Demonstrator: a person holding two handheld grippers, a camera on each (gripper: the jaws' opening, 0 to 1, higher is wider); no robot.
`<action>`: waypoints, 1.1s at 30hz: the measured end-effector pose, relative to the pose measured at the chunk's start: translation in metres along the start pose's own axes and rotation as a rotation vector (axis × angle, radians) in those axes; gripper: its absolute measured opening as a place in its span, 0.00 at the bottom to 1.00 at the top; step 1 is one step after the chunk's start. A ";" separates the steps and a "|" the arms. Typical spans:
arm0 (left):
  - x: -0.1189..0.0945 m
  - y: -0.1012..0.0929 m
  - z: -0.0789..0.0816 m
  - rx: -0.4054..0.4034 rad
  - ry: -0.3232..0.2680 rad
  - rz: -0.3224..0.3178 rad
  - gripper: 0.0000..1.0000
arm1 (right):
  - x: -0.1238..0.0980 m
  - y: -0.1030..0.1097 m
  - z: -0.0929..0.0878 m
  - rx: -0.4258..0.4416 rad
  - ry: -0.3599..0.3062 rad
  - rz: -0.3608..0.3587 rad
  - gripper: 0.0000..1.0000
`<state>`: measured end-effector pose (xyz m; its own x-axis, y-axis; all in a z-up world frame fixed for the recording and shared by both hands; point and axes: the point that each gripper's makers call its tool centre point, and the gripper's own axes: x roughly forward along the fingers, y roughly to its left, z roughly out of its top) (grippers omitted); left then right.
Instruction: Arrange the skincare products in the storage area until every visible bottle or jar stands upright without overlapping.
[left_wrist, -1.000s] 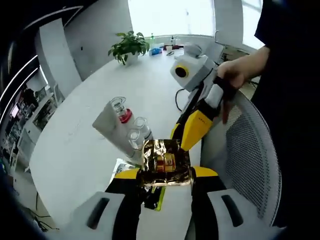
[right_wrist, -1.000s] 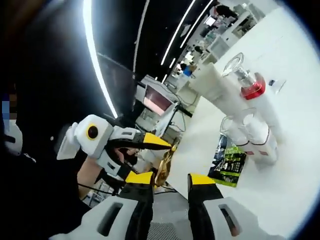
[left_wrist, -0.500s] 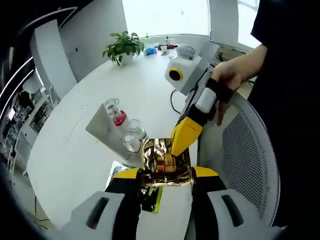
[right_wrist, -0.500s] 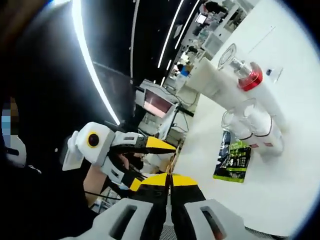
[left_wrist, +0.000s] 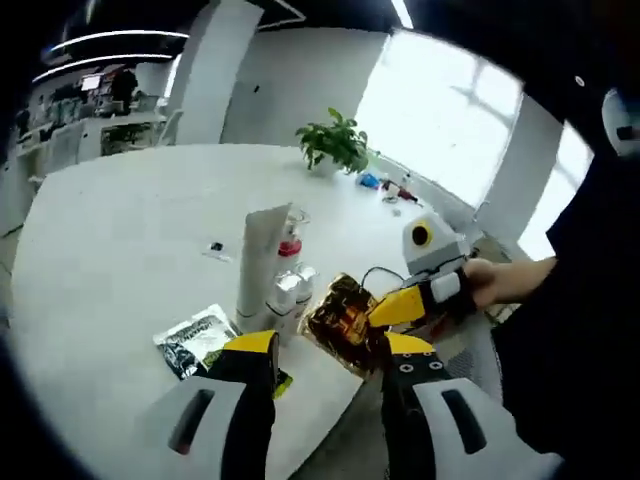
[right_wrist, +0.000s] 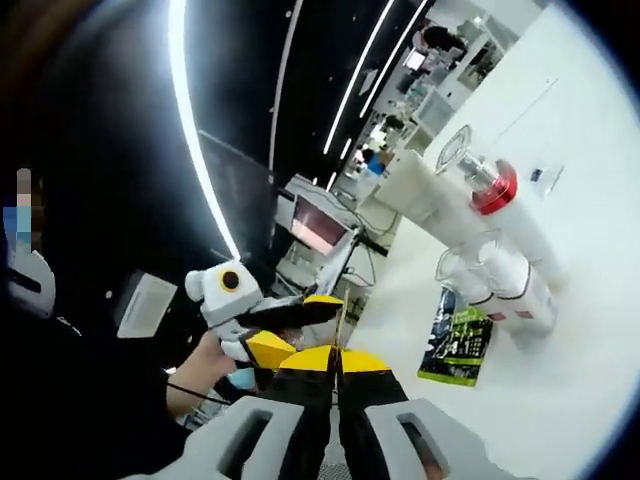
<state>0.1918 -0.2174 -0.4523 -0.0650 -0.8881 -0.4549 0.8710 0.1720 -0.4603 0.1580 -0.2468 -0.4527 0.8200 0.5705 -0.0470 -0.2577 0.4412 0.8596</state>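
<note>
Left gripper view: left gripper (left_wrist: 318, 352) at bottom centre, black/yellow jaws spread wide w/ nothing between them. Just above the gap sits a crinkled gold foil packet (left_wrist: 345, 318), pinched at its right edge by the yellow tips of the right gripper (left_wrist: 408, 304), which enters from the right; a hand (left_wrist: 500, 283) grips that tool at centre right. Round white table (left_wrist: 110, 220) spans the left and centre of the frame. At frame centre stands a tall white box-shaped stand (left_wrist: 262, 262); against its right side are a clear-capped bottle w/ red collar (left_wrist: 289, 240) and, lower, two clear-capped white bottles (left_wrist: 297, 288), touching each other; upright vs. tilted cannot be told here. Flat black-and-green sachet (left_wrist: 200, 341) lies on the table at lower left, near the left jaw. Green potted plant (left_wrist: 338, 146) at upper centre near the window; small items beside it are too small to identify. Right gripper view: right gripper (right_wrist: 337, 358) at bottom centre, jaws closed down on the thin edge of the gold packet (right_wrist: 342, 322), seen edge-on. Left gripper (right_wrist: 270, 318) shows at centre left, partly blocking the background. Stand, red-collar bottle (right_wrist: 490, 185) and white bottles (right_wrist: 510, 290) in the right half, sachet (right_wrist: 456, 336) below them.
</note>
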 end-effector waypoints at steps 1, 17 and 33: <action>0.001 -0.002 -0.002 -0.021 -0.006 0.008 0.34 | 0.001 0.001 0.001 0.004 -0.011 0.003 0.00; 0.006 0.006 -0.021 -0.198 -0.058 0.038 0.03 | 0.006 -0.007 0.000 0.003 -0.043 -0.048 0.00; -0.005 0.023 -0.027 -0.297 -0.094 0.070 0.02 | 0.010 -0.007 -0.010 -0.298 0.042 -0.063 0.23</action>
<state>0.1992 -0.1974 -0.4807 0.0480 -0.9029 -0.4273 0.6902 0.3392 -0.6392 0.1625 -0.2373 -0.4643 0.8186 0.5613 -0.1218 -0.3510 0.6567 0.6675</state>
